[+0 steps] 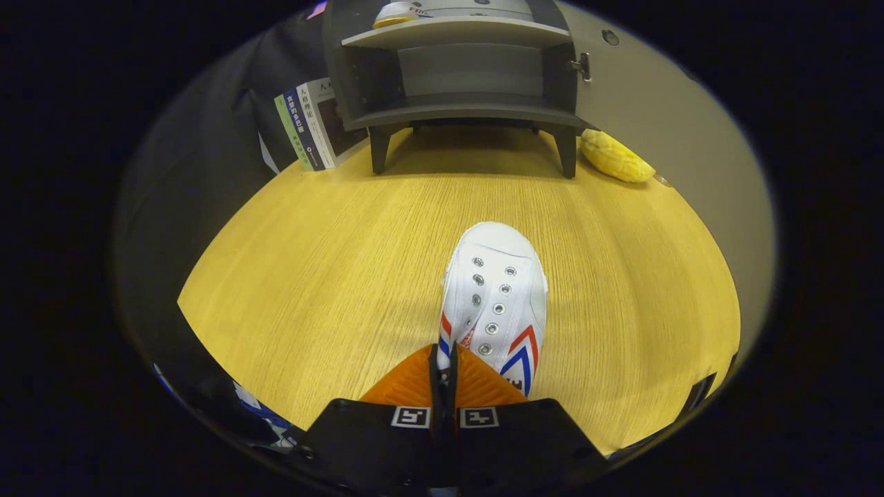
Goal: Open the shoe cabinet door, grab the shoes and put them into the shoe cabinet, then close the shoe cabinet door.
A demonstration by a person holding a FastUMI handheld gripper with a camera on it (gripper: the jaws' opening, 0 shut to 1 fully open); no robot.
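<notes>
A white canvas shoe (496,293) with red and blue stripes lies on the wooden table (311,276), its toe pointing at the cabinet. My gripper (443,357) is shut on the left rim of the shoe's opening, both fingers pressed together on the cloth. Beyond the shoe stands the dark grey shoe cabinet (463,76) on short legs. Its door (649,90) is swung open to the right, and the lower shelf (469,110) is bare. On the upper shelf lies another white shoe (399,14) with a yellowish sole.
Several books (312,128) lean upright to the left of the cabinet. A yellow knobbly object (615,157) lies on the table by the cabinet's right leg, in front of the open door.
</notes>
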